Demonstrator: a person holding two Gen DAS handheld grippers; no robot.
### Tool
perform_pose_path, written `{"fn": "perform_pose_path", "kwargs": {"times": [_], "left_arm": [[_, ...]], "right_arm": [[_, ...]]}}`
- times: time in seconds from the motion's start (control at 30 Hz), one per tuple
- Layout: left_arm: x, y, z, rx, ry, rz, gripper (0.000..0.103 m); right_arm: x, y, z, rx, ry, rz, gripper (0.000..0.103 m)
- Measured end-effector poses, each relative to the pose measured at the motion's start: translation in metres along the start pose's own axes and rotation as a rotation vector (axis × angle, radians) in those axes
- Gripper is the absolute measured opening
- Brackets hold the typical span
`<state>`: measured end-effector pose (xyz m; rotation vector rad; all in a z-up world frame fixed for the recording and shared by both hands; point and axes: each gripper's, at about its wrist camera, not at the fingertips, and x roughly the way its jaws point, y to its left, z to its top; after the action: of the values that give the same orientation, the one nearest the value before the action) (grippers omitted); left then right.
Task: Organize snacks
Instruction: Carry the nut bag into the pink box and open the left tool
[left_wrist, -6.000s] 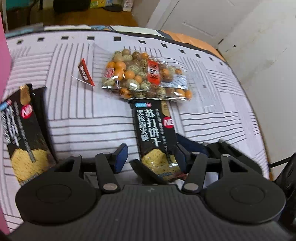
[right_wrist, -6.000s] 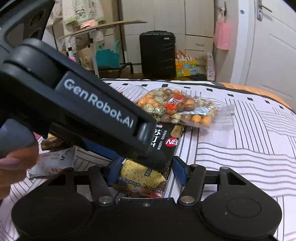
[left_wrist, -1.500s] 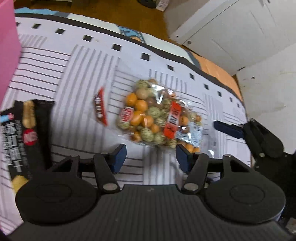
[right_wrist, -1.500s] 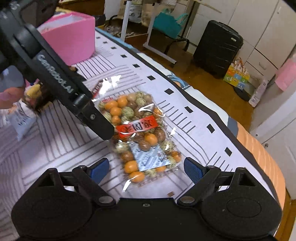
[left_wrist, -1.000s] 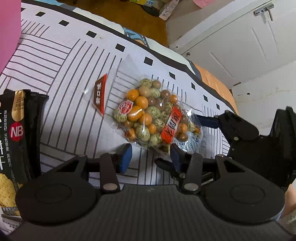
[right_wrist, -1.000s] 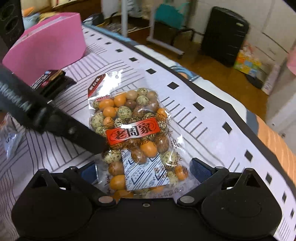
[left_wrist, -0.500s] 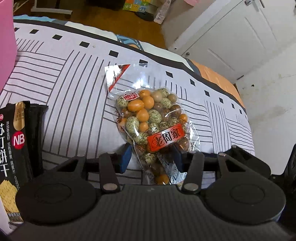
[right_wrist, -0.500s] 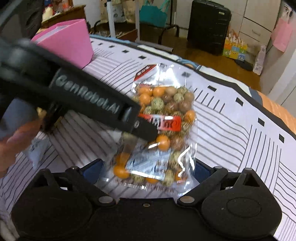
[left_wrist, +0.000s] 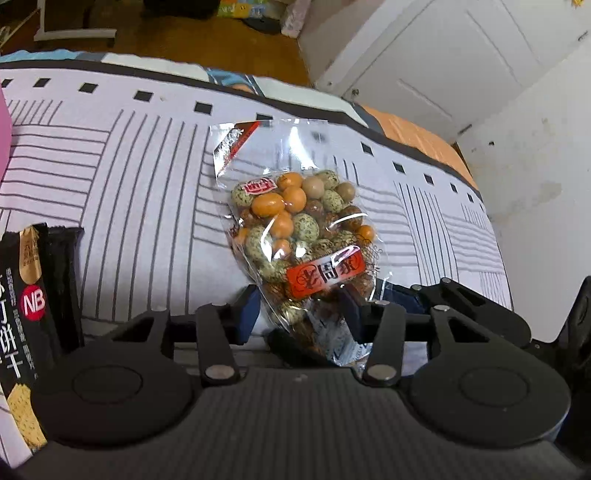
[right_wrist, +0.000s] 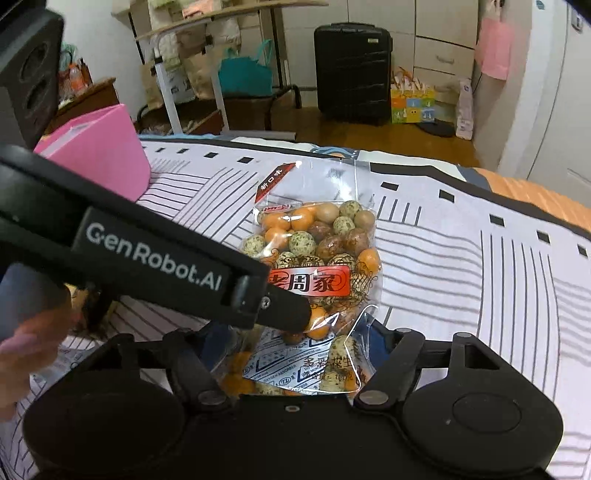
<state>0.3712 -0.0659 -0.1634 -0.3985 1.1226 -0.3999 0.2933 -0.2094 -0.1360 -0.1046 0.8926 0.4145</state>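
A clear bag of coated peanuts (left_wrist: 295, 229) with a red label is tilted up off the striped bedspread (left_wrist: 129, 184). My left gripper (left_wrist: 298, 317) is shut on its lower half, blue pads pressing both sides. In the right wrist view the same bag (right_wrist: 317, 251) points away from me. One left finger (right_wrist: 288, 314) crosses in front of it. My right gripper (right_wrist: 301, 339) is closing on the bag's bottom end, and the plastic folds in at its right pad. Its blue finger (left_wrist: 397, 295) shows behind the bag in the left wrist view.
Black cracker packs (left_wrist: 26, 295) lie at the left of the bed. A pink box (right_wrist: 99, 155) stands at the far left. A hand (right_wrist: 22, 350) holds the left gripper over a white packet (right_wrist: 66, 365). Beyond the bed edge are wooden floor and a black suitcase (right_wrist: 352, 70).
The bag has swung from slanted to lengthwise and its top end has risen off the bedspread. The right gripper's jaws have narrowed around the bag's bottom end.
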Motion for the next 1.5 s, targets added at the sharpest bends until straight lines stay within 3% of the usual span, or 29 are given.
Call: {"fn": "perform_pose_path", "kwargs": {"times": [0.27, 0.47, 0.83, 1.07, 1.4, 1.5], "left_arm": [[-0.01, -0.021, -0.017, 0.122, 0.032, 0.063, 0.048], [-0.023, -0.027, -0.038, 0.102, 0.039, 0.078, 0.047], [-0.061, -0.054, -0.067, 0.186, 0.026, 0.109, 0.047], [-0.099, -0.067, -0.082, 0.16, 0.021, 0.088, 0.048], [-0.175, -0.068, -0.096, 0.159, -0.047, 0.019, 0.048], [-0.201, -0.064, -0.092, 0.155, -0.078, 0.007, 0.048]], "right_arm": [[-0.015, 0.011, -0.022, 0.118, -0.078, -0.023, 0.077], [-0.03, 0.023, -0.031, 0.16, -0.11, -0.037, 0.076], [-0.076, 0.046, -0.039, 0.174, -0.133, -0.068, 0.075], [-0.115, 0.068, -0.034, 0.153, -0.112, -0.104, 0.075], [-0.171, 0.127, -0.015, 0.033, -0.179, -0.16, 0.076], [-0.181, 0.142, 0.002, 0.014, -0.214, -0.135, 0.076]]}}
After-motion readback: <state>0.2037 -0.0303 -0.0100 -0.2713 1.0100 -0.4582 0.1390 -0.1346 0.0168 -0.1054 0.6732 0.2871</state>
